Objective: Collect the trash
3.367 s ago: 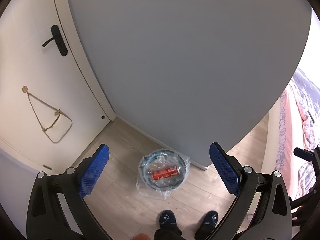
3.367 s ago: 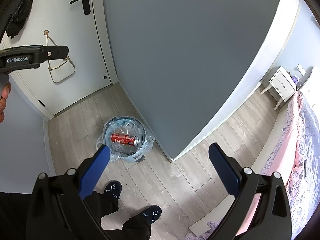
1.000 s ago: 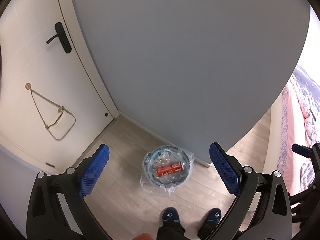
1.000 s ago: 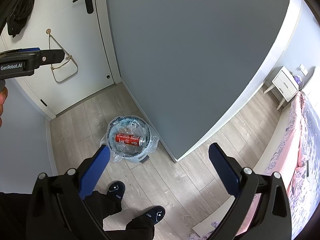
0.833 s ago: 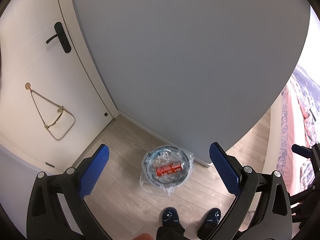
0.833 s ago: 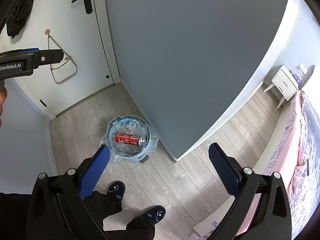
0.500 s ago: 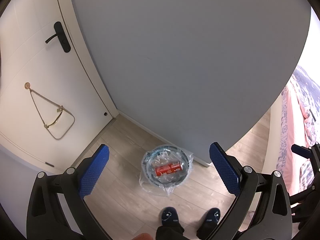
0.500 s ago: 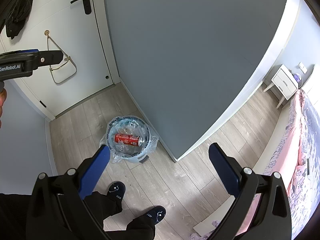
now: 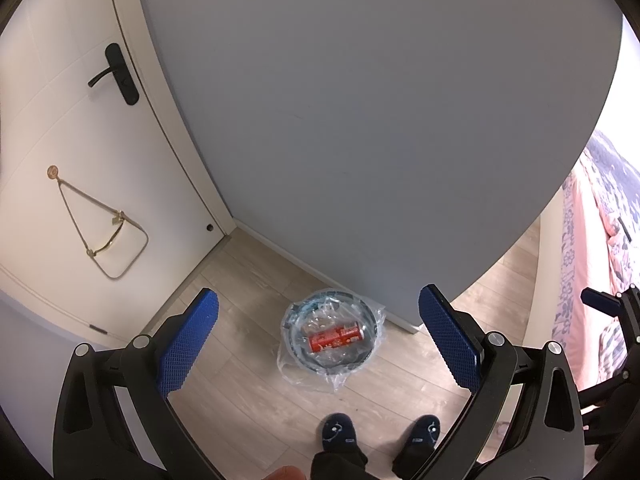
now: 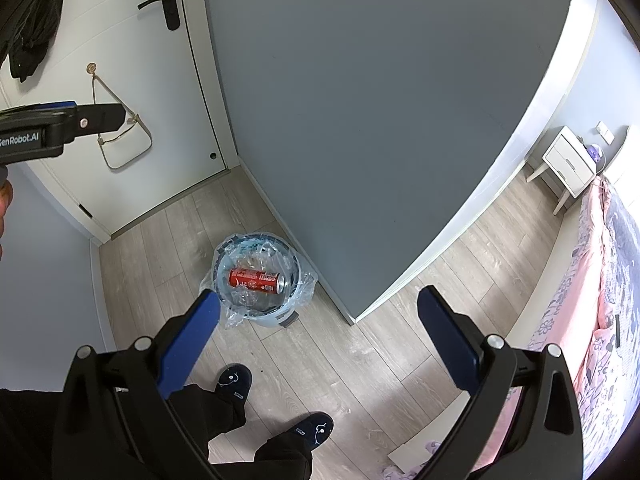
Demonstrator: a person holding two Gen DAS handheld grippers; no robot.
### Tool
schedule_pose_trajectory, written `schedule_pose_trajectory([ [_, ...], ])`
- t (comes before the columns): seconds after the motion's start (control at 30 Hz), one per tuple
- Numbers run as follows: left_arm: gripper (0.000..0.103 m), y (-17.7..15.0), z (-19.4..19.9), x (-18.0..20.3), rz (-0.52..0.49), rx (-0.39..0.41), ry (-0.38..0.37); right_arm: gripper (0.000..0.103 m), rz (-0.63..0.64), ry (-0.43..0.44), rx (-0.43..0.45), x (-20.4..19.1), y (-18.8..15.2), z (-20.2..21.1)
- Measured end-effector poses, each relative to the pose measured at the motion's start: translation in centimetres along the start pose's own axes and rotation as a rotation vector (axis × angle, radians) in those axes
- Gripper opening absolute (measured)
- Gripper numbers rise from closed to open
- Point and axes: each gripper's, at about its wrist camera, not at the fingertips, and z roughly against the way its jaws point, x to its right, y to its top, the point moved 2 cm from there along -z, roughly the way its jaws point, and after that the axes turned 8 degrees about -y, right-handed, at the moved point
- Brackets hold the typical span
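The can (image 9: 336, 336) lies on its side inside the bin (image 9: 332, 340), far below both grippers and between the 2 fingers (image 9: 188, 344) of the left gripper (image 9: 318, 344) in its view. The right gripper (image 10: 318, 340) is spread wide and empty, and so is the left. The bin stands on the floor (image 10: 360, 344) at the corner of the grey wall (image 10: 380, 100), near the door (image 9: 60, 140). 2 slippers (image 10: 234, 380) stand just beside it.

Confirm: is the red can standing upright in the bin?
No, the red can lies on its side on the plastic liner inside the bin.
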Motion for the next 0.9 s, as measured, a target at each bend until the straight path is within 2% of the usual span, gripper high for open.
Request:
schedule_pose_trajectory([
  [0.9,0.097,0.43,0.41,0.52,-0.018,0.005,-0.026,0.096,-0.019,-0.018,0.003,0.2,-0.05,0.44],
])
